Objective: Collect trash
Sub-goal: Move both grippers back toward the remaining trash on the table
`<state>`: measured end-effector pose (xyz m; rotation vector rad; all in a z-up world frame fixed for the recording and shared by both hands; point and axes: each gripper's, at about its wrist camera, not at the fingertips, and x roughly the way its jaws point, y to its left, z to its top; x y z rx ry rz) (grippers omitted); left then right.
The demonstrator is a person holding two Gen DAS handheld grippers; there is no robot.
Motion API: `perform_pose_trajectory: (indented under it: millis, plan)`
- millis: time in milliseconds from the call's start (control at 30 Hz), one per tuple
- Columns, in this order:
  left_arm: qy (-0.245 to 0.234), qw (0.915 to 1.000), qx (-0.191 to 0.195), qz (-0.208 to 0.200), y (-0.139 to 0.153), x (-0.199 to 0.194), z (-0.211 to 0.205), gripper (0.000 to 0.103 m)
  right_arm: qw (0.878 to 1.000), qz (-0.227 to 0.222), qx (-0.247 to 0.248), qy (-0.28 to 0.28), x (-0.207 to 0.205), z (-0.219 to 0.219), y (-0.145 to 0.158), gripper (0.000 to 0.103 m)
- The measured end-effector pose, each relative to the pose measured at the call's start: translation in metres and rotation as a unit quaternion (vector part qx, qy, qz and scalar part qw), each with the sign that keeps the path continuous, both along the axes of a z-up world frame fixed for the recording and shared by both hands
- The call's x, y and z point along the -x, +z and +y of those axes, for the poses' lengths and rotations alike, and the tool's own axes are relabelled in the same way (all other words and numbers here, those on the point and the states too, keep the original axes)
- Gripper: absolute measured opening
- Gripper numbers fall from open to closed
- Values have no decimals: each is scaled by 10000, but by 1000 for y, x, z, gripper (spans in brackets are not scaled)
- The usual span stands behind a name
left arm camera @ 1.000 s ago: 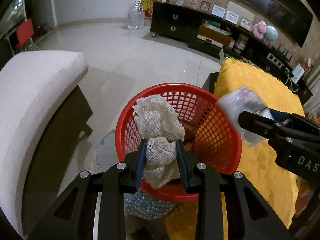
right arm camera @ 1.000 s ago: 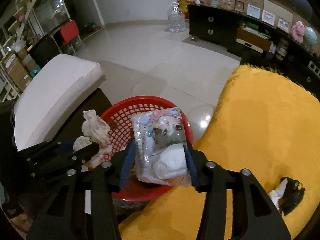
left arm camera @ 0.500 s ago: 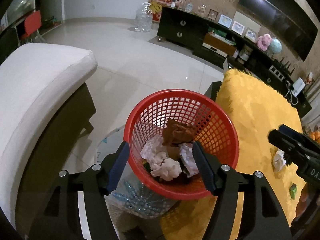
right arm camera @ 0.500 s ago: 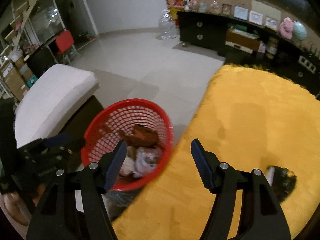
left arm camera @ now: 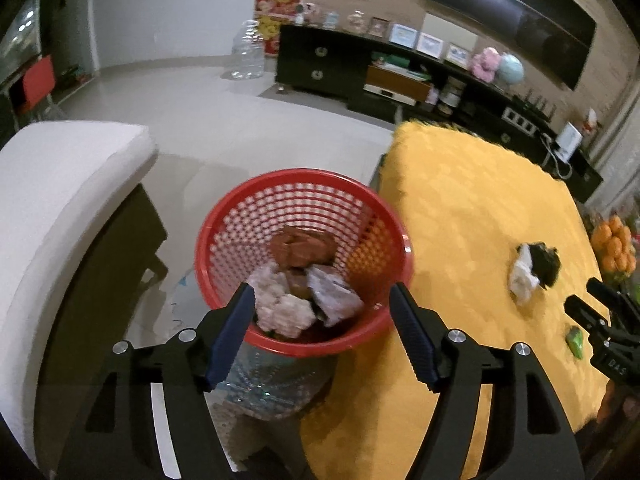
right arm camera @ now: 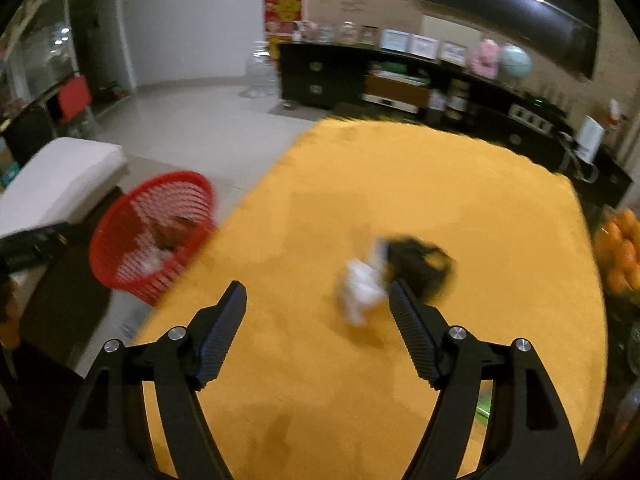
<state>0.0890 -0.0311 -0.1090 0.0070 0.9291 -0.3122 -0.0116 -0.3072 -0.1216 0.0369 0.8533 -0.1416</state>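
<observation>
The red basket, a round plastic bin with lattice walls, is standing on the floor against the left edge of the table, and its rim is filling the middle of the left wrist view. Inside it, crumpled trash is lying in a heap: a pale, lumpy wad at 6 o'clock, a crinkled clear wrapper at 5 o'clock just beside it, and a brownish crumpled piece behind both, toward the basket's centre. The left gripper is hovering above the near rim with its ribbed blue-black pads spread wide and nothing between them.

More trash is lying on the yellow cloth, a fuzzy, plush-textured cover over the table. A crumpled white tissue with a black, shiny scrap bunched against it is sitting near the table's middle, at about 1 o'clock from the right gripper, blurred in the right wrist view. In the left wrist view the same wad is showing at 3 o'clock, and a small flat green scrap is lying at 4 o'clock, just beside the tips of the right gripper. The right gripper is hanging over the cloth with its jaws wide apart, holding nothing.

A white cushioned seat is standing at 9 o'clock of the basket, and a pile of oranges is sitting at the table's right edge.
</observation>
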Motion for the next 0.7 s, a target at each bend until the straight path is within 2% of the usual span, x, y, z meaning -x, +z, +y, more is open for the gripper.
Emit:
perform_pose_trajectory:
  millis: [233, 333, 533, 700]
  plan:
    - [-448, 9989, -103, 51, -4, 16, -39, 69, 9948, 162, 61, -1004, 66, -77, -21, 72]
    - [-638, 9978, -172, 71, -6, 23, -59, 69, 9920, 249, 81, -1232, 87, -97, -31, 72]
    - [-948, 9951, -282, 64, -7, 38, -89, 69, 9903, 366, -47, -1341, 105, -115, -54, 72]
    - [-1080, 9935, -353, 93, -9, 45, -102, 69, 9936, 342, -171, -1067, 96, -114, -68, 72]
